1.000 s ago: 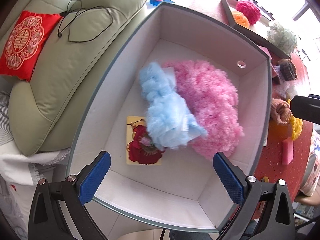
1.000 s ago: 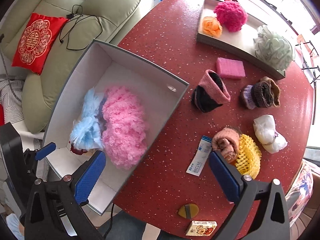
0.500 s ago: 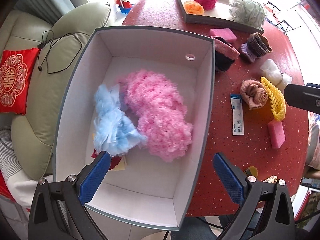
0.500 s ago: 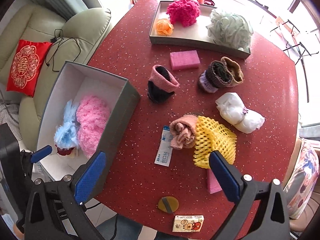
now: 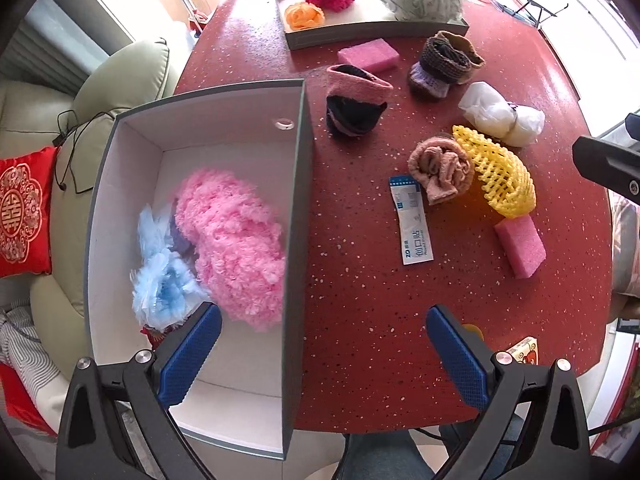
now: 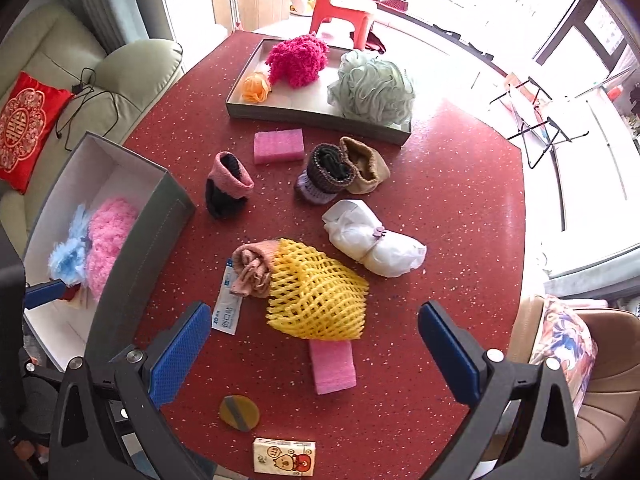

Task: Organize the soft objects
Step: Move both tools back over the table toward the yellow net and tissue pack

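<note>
Over the last second both views have swung off the grey box (image 5: pixel 298 240) and out over the red table (image 5: pixel 360 300): a second ago the left gripper (image 5: pixel 322 354) looked straight down into the box with the pink fluffy piece (image 5: pixel 234 240) and the blue fluffy piece (image 5: pixel 160 280) between its fingers, and now the box wall runs up between the jaws, with those 2 pieces ahead and to the left of the left finger. I read that as the box drop-off being finished and a new pick starting, with plenty of soft things left out on the table. Both grippers stand wide open and hold nothing. The right gripper (image 6: pixel 314 338) has moved furthest, from the box edge to the middle of the table, and the yellow foam net (image 6: pixel 316 294) now lies just ahead of the gap between its jaws, nearly centred, with the rolled tan sock (image 6: pixel 252 268) touching the net's left end, ahead of the left finger. A pink sponge (image 6: pixel 332 366) sits between the jaws, tucked partly under the net's near edge. Further ahead, well apart from the jaws, are the white bundle (image 6: pixel 374 242) to the right, the pink-cuffed dark sock (image 6: pixel 228 184) to the left, and the brown sock pair (image 6: pixel 344 172) near centre. The net or the tan sock looks like the likeliest next pick for the right gripper.
</note>
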### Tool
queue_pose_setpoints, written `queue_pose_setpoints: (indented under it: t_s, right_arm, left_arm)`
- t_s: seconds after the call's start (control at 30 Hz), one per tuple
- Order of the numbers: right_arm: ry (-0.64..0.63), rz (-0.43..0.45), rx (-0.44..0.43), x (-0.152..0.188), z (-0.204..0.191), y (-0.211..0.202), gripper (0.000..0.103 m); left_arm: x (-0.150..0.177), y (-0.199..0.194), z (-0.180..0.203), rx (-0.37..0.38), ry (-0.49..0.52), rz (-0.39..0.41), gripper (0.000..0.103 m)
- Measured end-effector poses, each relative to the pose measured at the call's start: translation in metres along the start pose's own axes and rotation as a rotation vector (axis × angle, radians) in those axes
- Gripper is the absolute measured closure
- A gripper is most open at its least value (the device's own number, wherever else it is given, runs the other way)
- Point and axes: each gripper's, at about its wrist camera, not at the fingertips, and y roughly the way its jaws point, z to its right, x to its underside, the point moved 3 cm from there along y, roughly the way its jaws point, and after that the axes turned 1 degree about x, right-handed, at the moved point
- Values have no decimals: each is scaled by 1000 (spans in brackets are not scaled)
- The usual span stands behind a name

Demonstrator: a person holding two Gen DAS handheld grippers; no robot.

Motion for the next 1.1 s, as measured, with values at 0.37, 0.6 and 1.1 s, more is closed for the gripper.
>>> queue_pose_setpoints:
  t_s: [0.37,0.6,1.1]
  right_arm:
    - [170,-285,-357,62,30,31,0]
    - [213,-363,-348,100,49,52,0]
    - [276,-407,-361,123,80,74,0]
  left_arm:
    - [4,11,47,-5,98,-47,0]
    - [11,30,69,-24,146,-110,0]
    - [-3,43,108,-39,175,-133,0]
